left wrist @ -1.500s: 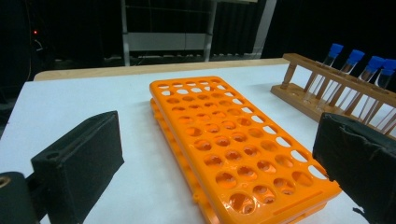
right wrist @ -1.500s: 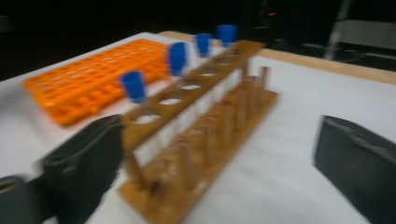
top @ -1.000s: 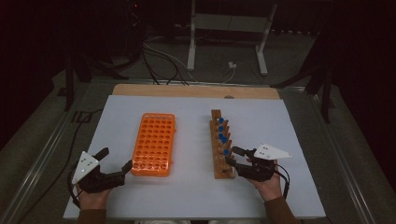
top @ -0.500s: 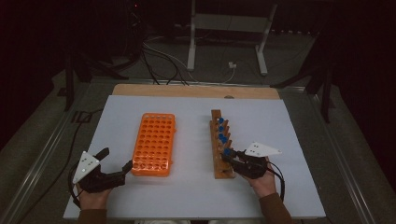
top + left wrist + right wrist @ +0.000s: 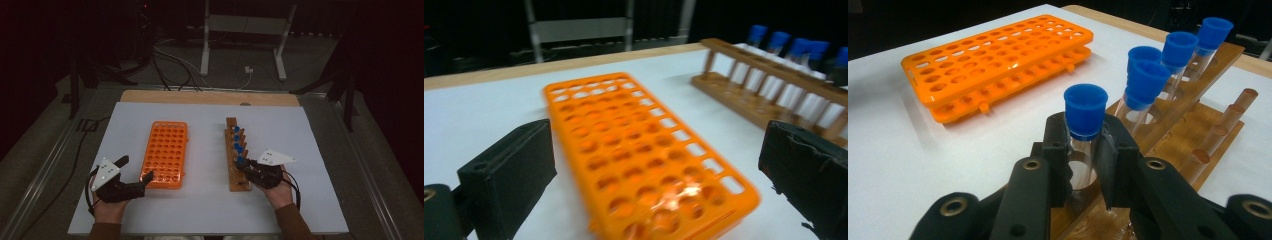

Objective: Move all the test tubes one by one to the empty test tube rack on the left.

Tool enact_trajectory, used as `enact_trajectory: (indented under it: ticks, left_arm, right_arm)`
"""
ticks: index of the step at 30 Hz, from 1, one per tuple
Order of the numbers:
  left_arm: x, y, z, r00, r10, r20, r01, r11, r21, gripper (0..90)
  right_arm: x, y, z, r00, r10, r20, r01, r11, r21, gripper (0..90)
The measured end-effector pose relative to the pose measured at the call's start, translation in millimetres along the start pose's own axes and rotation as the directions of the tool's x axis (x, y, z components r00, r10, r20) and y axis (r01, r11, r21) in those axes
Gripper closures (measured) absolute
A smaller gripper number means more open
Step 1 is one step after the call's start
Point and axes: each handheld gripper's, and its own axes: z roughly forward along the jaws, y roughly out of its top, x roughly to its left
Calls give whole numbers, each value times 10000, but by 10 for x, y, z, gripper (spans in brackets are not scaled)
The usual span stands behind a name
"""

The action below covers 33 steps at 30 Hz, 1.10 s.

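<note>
On desk point(image 5: 310, 150): right gripper point(image 5: 1087, 159) fingers just clamped nearest tube point(image 5: 1084, 131), still seated in wooden rack point(image 5: 235, 155). Orange rack point(image 5: 166, 152) empty; all tubes left. Left gripper point(image 5: 134, 171) fingers spread, empty.

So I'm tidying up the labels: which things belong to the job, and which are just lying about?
In the job: right gripper, shut on capped tube; wooden rack; orange rack; left gripper, open.

Lying about: metal stand; floor cables.
</note>
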Motion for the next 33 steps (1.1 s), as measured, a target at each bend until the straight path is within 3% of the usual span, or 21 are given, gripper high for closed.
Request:
enact_trajectory:
  ticks: [3,14,19,23,29,33]
  left_arm:
    - [-69,78,95,9973,228,698,-225,9997,-51,20]
    - [-300,293,281,9833,1121,1437,-1043,9927,-604,19]
    - [-385,413,370,9766,1107,1841,-1001,9928,-662,16]
    - [-457,479,437,9747,1152,1913,-1039,9923,-681,16]
    - [-558,545,557,9665,1253,2240,-1152,9917,-576,17]
    - [-603,591,638,9639,1071,2436,-1004,9941,-400,17]
  right_arm:
    - [-9,42,-32,10000,71,-26,-72,10000,-63,765]
    - [-12,258,-149,10000,-68,-46,67,9998,-172,765]
    - [-25,327,-191,9999,-69,-130,66,9997,-254,766]
    - [-20,395,-243,9998,-161,-129,157,9994,-306,766]
    - [-35,505,-314,9995,-234,-221,223,9986,-477,767]
    - [-26,544,-320,9994,-261,-242,248,9981,-557,766]
